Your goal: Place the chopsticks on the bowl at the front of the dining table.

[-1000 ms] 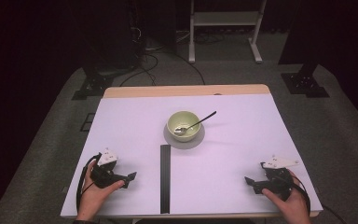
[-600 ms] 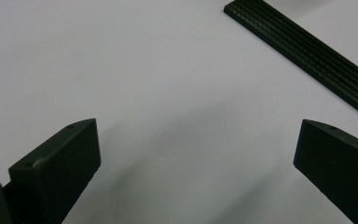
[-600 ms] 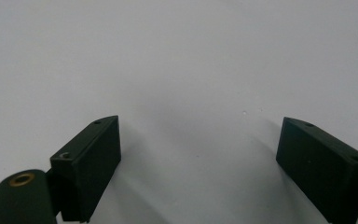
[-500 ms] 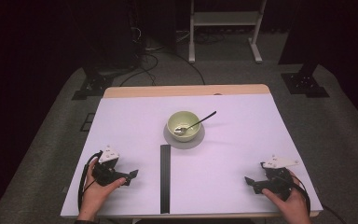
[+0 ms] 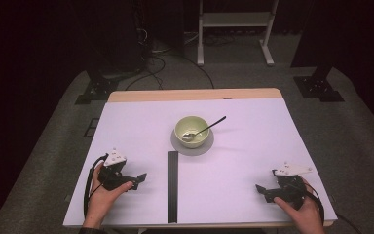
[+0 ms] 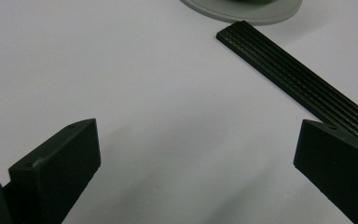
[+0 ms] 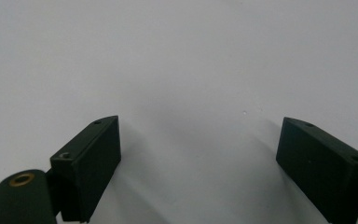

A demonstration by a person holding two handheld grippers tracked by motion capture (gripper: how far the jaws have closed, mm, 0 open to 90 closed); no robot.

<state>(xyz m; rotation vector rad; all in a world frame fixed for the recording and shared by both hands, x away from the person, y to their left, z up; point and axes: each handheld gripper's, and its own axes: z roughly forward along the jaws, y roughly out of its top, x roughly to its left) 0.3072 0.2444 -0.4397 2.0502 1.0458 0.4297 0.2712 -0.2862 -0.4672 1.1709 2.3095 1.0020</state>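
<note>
A pale green bowl [image 5: 191, 129] sits on a grey round mat [image 5: 192, 145] at the table's middle, with a spoon [image 5: 208, 127] resting in it, handle pointing back right. A black ribbed strip [image 5: 173, 185] [image 6: 303, 84] lies lengthwise in front of the mat. My left gripper [image 5: 140, 179] [image 6: 196, 163] rests low on the white table near the front left, open and holding nothing, jaws aimed toward the strip. Near the front right my right gripper [image 5: 261, 190] [image 7: 200, 158] is open over bare table, jaws pointing left.
The white table top [image 5: 253, 146] has a wooden back edge [image 5: 195, 94]. Beyond it stand a white metal frame [image 5: 234, 29], black stand feet [image 5: 319, 87] and cables [image 5: 160, 63] on grey floor. The grey mat's edge [image 6: 261, 16] shows at the top of the left gripper view.
</note>
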